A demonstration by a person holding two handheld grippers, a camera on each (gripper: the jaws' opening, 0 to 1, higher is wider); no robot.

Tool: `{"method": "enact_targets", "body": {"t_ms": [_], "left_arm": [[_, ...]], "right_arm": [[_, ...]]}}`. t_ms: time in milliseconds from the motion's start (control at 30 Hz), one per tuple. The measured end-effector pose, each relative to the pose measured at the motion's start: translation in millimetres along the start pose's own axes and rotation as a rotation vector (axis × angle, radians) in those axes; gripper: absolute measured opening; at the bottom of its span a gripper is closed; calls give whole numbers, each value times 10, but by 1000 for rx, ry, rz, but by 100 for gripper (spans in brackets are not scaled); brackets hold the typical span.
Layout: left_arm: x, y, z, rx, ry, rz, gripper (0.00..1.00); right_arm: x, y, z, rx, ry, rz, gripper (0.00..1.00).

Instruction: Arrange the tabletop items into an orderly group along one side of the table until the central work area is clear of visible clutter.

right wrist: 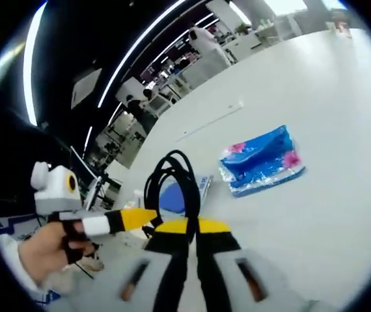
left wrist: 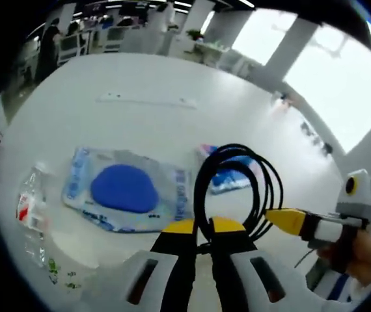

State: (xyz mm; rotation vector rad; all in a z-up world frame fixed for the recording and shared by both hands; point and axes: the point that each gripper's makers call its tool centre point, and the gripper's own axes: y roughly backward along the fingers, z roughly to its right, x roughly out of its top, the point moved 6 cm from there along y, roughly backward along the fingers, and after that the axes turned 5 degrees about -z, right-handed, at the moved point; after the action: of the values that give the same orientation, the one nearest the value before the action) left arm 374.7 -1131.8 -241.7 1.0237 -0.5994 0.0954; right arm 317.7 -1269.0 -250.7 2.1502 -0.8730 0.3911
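In the left gripper view, the left tongs (left wrist: 202, 227) rise from the bottom edge with their yellow-tipped jaws pressed onto a coiled black cable (left wrist: 237, 188), which loops up above the tips, held clear of the white surface (left wrist: 140, 78). The right tongs (left wrist: 283, 219) reach in from the right, a yellow tip touching the coil's right side; whether they are spread or pressed together cannot be told from here. A hand (left wrist: 361, 257) holds that gripper near the edge.

In the right gripper view, the right tongs (right wrist: 189, 227) are likewise pinched onto the same black cable (right wrist: 172, 182), its loops standing up between the yellow tips. The left tongs (right wrist: 137, 218) come in from the left, held by a hand (right wrist: 42, 253), their tip meeting the coil.

Just beyond the coil in the left gripper view lies a clear plastic pack with a round blue item (left wrist: 125, 188) inside, flat on the surface. To its left, near the edge, lies a crumpled clear wrapper (left wrist: 32, 211) with red print. Behind the cable loop sits a blue packet with pink flowers (left wrist: 228, 172), seen plainly in the right gripper view (right wrist: 260, 162) as a flat glossy pack well apart from the tongs. Farther off, a long thin white strip (left wrist: 148, 99) lies on the surface. Past the surface's far edge stand desks and a person (right wrist: 205, 42).
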Motion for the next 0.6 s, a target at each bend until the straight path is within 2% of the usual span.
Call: {"method": "enact_targets", "body": {"t_ms": [600], "left_arm": [[-138,-278,290,-15,-35,-56,2]], "right_arm": [[6,159,389,-28,-9,-42,0]]}}
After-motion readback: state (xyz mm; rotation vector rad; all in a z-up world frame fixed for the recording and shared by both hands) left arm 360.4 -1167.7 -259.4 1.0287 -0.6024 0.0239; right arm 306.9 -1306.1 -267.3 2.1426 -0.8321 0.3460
